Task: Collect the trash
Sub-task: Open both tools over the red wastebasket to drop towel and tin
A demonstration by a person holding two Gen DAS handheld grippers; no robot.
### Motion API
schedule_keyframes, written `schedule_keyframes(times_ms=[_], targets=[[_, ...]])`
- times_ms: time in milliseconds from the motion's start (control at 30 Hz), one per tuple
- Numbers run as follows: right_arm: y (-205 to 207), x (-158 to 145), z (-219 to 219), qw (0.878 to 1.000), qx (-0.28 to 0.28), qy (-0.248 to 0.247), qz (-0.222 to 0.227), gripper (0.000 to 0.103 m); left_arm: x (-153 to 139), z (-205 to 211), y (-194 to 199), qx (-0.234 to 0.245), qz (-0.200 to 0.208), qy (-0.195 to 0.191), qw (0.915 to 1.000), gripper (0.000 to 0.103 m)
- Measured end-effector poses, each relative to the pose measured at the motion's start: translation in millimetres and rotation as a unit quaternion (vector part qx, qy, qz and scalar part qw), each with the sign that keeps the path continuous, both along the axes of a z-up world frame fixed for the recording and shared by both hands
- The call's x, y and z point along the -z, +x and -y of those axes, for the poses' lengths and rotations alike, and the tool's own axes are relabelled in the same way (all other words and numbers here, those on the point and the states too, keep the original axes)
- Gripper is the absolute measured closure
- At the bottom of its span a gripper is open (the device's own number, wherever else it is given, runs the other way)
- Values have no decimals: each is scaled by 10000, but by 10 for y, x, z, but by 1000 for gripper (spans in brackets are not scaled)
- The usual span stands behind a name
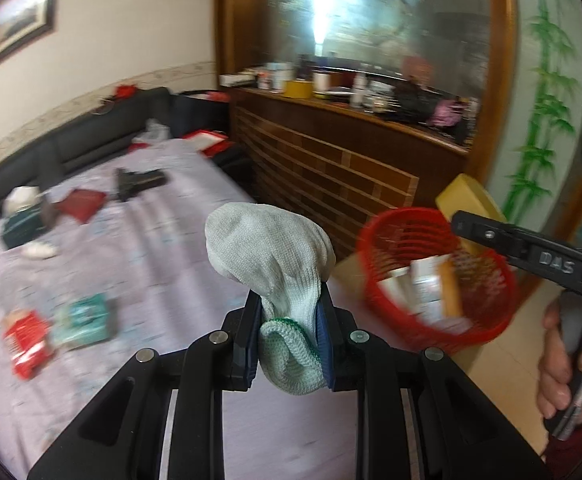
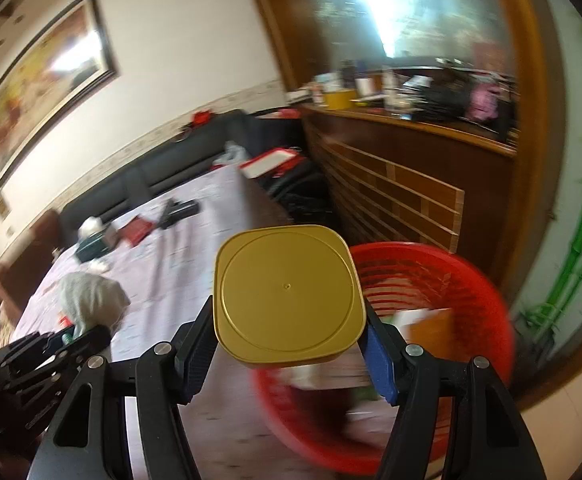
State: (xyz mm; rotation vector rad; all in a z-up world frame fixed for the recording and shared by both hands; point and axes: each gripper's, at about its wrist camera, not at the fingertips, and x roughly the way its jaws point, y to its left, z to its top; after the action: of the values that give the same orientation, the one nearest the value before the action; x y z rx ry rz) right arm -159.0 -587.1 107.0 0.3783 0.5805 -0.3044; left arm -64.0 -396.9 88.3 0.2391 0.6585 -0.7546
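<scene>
My left gripper (image 1: 289, 340) is shut on the green-edged cuff of a white knitted glove (image 1: 267, 250), which bulges up above the jaws over the table. In the right wrist view the same glove (image 2: 91, 298) shows at the left above the left gripper (image 2: 51, 348). My right gripper (image 2: 291, 344) is shut on a gold square lid (image 2: 287, 294), held flat side toward the camera just left of a red mesh basket (image 2: 443, 288). The basket (image 1: 487, 292) holds several cartons and papers. In the left wrist view the gold lid (image 1: 467, 200) peeks out behind the basket.
A table with a pale lilac cloth (image 1: 139, 248) carries red and green packets (image 1: 27, 344), a dark red wallet (image 1: 81, 206) and a black tool (image 1: 139, 180). A wooden cabinet (image 1: 331, 160) with a cluttered shelf stands behind. A hand (image 1: 563, 364) grips the right gripper's handle.
</scene>
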Motion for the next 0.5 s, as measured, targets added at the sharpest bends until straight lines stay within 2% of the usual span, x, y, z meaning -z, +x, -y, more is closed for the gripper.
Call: schedule_keyframes(times_ms=[133, 367, 433, 467, 500], targets=[[-117, -6, 401, 9994, 305, 158, -45, 33, 19, 473, -38, 441, -266, -48, 9987, 80], [-134, 117, 804, 9971, 529, 545, -59, 32, 185, 1102, -54, 778, -749, -125, 9941, 79], [-97, 175, 879, 9963, 513, 687, -36, 32, 253, 1215, -43, 812, -791, -78, 9935, 58], [-80, 205, 913, 9958, 557, 723, -93, 32, 279, 1226, -38, 803, -818, -41, 9934, 34], [-67, 225, 927, 9956, 592, 722, -110, 31, 294, 1222, -38, 799, -844, -43, 9932, 26]])
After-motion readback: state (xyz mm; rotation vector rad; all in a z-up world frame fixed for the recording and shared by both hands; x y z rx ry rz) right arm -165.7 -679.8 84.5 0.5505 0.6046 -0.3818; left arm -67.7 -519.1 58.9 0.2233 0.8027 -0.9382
